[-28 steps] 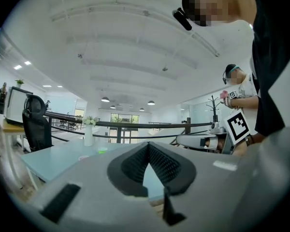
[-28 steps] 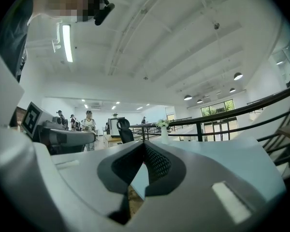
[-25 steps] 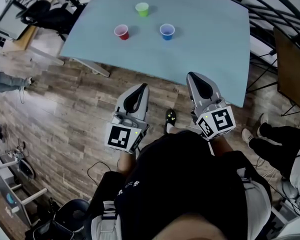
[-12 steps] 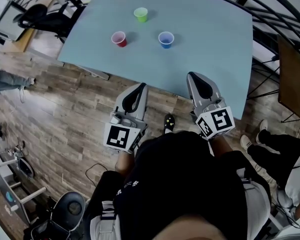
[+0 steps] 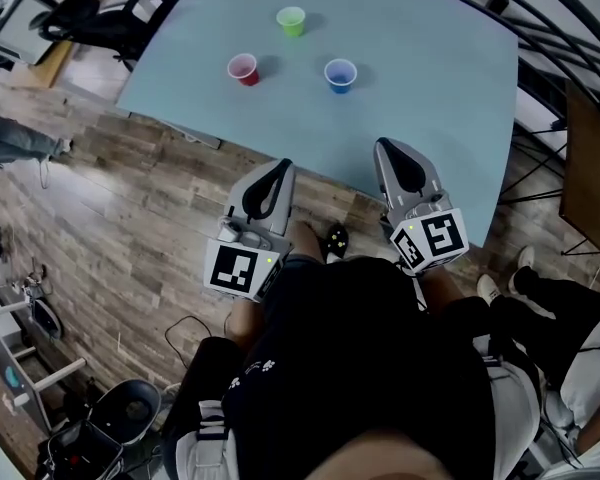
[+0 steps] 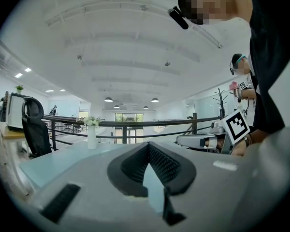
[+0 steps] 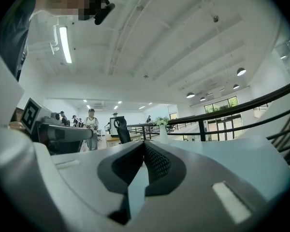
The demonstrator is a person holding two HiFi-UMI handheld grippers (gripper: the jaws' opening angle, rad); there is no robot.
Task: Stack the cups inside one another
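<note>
Pale blue table [image 5: 430,88] carries three cups, all well ahead of both grippers and touched by neither. The red cup [image 5: 243,68] stands front left, the blue cup [image 5: 340,74] front right, and the green cup [image 5: 291,20] farther back, between the other two. The cups stand apart from one another, and none sits inside another. Each cup is upright on its base: the long axis is vertical and the open mouth faces up. The left gripper [image 5: 280,168] is held level, with its tip at the near edge of the table, and points roughly toward the gap between the red and blue cups. Its jaws are closed tip to tip with nothing between them. The right gripper [image 5: 382,149] is held level beside it, the two well apart. Its tip shows against the near part of the table and lies nearest the blue cup. Its jaws are likewise fully closed and empty. A white vase [image 6: 91,134] with flowers stands at the far edge of the table, beyond the green cup. Wood-plank floor [image 5: 130,218] lies below and to the left of the table.
</note>
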